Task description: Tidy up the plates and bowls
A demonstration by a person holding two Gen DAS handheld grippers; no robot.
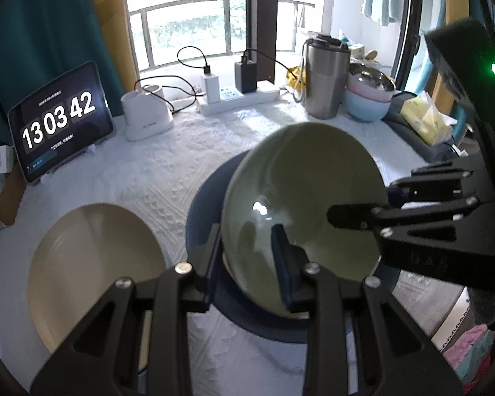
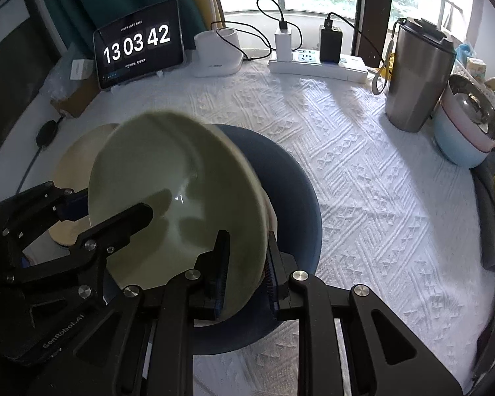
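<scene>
A pale green bowl (image 1: pixel 300 194) is held tilted above a dark blue plate (image 1: pixel 208 198); it also shows in the right wrist view (image 2: pixel 175 178), over the blue plate (image 2: pixel 287 184). My left gripper (image 1: pixel 247 264) is shut on the bowl's near-left rim. My right gripper (image 2: pixel 246 264) is shut on the bowl's right rim, one finger inside and one outside; it shows in the left wrist view (image 1: pixel 373 203) too. A beige plate (image 1: pixel 92 257) lies flat on the table to the left, partly hidden behind the bowl in the right wrist view (image 2: pixel 79 158).
A white textured cloth (image 2: pixel 363 171) covers the table. At the back stand a tablet clock (image 1: pixel 59 118), a white charger base (image 1: pixel 147 112), a power strip (image 1: pixel 241 97), a steel tumbler (image 1: pixel 325 79), stacked pink and blue bowls (image 1: pixel 369 95) and a tissue pack (image 1: pixel 425 118).
</scene>
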